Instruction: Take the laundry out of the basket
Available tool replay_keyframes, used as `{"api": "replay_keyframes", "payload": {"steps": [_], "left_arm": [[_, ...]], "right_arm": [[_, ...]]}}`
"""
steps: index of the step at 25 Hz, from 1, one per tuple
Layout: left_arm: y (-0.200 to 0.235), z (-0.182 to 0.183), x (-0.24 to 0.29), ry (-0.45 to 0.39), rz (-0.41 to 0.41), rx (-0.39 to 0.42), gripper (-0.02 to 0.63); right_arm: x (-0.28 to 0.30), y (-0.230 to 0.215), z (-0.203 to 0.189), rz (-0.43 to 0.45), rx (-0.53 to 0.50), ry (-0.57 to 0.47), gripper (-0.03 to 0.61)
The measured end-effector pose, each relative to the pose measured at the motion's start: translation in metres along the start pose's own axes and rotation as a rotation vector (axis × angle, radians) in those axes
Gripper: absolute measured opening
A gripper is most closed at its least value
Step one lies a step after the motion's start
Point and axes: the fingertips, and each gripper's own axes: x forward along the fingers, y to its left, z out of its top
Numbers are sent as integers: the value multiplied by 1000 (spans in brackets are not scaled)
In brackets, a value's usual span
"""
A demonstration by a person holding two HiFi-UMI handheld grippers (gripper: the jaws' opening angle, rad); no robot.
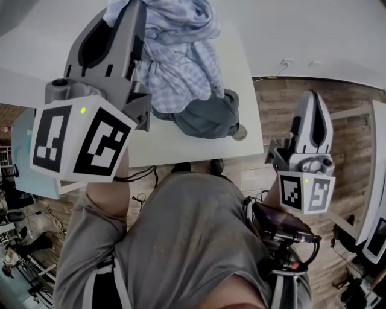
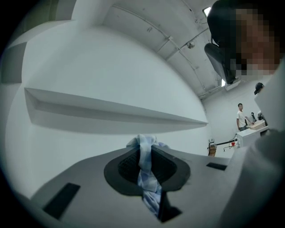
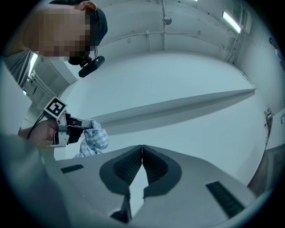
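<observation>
White table [image 1: 199, 148] is stretching below in the head view, where the left gripper [image 1: 128, 9] is dangling a crumpled pale-blue checked shirt [image 1: 181, 60] above a dark grey garment [image 1: 208, 117]. In the left gripper view, its jaws are pinching the checked fabric. In the right gripper view, the right gripper [image 3: 142, 150] is sitting pressed together, empty.

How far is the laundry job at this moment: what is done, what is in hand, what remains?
Done: a dark grey garment lies on the white table. In hand: the left gripper is shut on a light blue checked shirt above that table, not yet set down. The right gripper is shut and empty. Left: the basket is out of view, so its contents cannot be told.
</observation>
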Motion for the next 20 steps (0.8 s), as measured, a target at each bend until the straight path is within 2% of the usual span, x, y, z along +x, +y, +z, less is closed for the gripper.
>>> {"api": "replay_keyframes", "payload": {"steps": [5,9,13,20], "left_arm": [[-14,-36,-8,71,6,-1,44],[0,-87,-20,135,49,-11,44],[5,-135,-31,215,87,13,45],[7,-207,-45,336,132,-37,48]], "right_arm": [[0,10,3,43,-2,37,8],[16,25,-12,81,-14,85,8],[28,40,-25,117,-23,122,8],[42,60,-42,169,-20,174,8]]}}
